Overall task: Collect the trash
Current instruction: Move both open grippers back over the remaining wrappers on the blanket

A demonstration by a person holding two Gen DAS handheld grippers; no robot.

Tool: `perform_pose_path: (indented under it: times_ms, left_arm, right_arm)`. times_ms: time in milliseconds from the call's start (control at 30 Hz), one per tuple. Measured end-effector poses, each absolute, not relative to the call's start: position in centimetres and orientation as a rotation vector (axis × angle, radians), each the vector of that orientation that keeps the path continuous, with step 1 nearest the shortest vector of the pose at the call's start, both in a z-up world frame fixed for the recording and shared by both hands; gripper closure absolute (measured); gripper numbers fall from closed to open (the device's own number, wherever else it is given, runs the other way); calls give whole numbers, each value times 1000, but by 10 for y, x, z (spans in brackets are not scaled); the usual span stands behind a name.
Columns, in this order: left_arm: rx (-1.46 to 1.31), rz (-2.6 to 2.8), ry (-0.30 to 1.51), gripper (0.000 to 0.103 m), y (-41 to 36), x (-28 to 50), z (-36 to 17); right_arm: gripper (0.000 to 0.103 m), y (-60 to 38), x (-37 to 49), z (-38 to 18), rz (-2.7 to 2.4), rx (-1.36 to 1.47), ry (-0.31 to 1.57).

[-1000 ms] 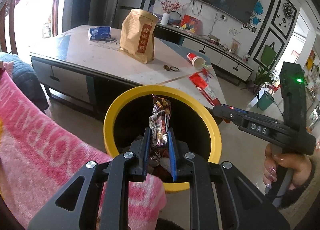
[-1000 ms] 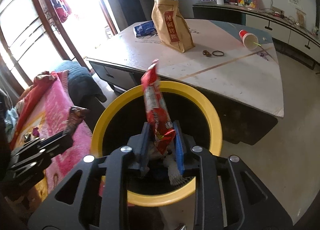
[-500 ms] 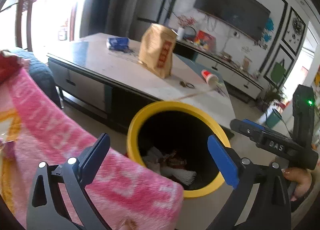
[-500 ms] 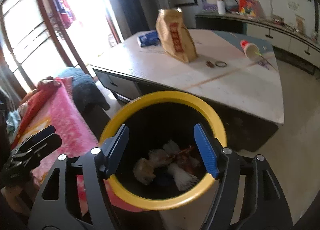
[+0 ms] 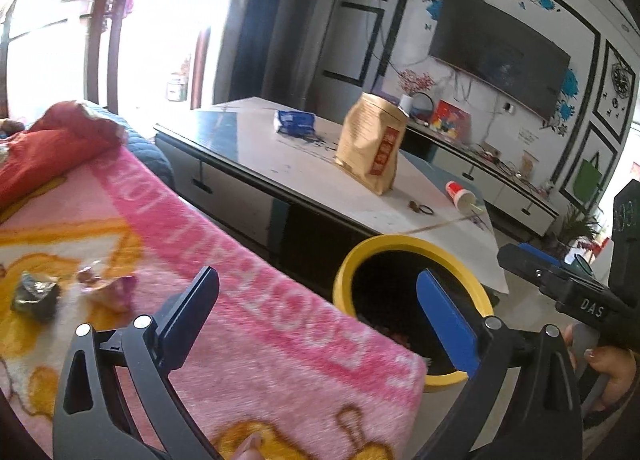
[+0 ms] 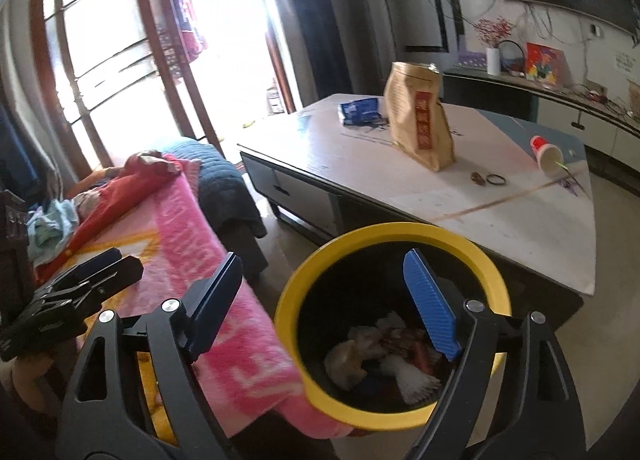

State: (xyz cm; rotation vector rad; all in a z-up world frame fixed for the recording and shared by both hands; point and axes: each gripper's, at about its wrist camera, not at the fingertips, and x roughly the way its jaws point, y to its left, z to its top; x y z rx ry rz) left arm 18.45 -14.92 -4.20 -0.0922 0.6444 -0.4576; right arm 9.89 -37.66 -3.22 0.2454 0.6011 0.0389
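Now we hold both tools empty: the left gripper [image 5: 318,318] has its jaws spread wide with nothing between them, and the right gripper [image 6: 324,300], low in its own frame, has just been opening further and also carries nothing. We judge this follows from a drop, since wrappers and crumpled paper lie at the bottom of the yellow-rimmed bin [image 6: 394,230], which stands on the floor just beside the pink blanket [image 5: 248,316], close enough for anything lifted off the seat to be dropped in easily. In the left view the blanket fills the lower left, and on it at the far left lie two more pieces of trash, a dark crumpled wrapper [image 5: 36,294] and a pinkish one [image 5: 108,288], probably the left hand's next target, which would explain why its jaws are kept wide. Beyond the bin, in the middle of both frames, the low table [image 6: 500,211] keeps a brown paper bag [image 6: 420,115] upright, a blue packet [image 6: 360,109] behind it, and a tipped red cup [image 6: 546,153] toward the right edge.
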Motion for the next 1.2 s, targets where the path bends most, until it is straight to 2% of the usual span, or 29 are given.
perform_pose_path:
  times_ms: [667,1200]
  left_arm:
    - [-176,-249,613,7,-43,177,-37]
    - [-283,-28,632,7,58,184,-53]
  right_arm:
    - [25,-278,112,-27,248,125,619]
    - [25,-177,169,-49,419,49,732]
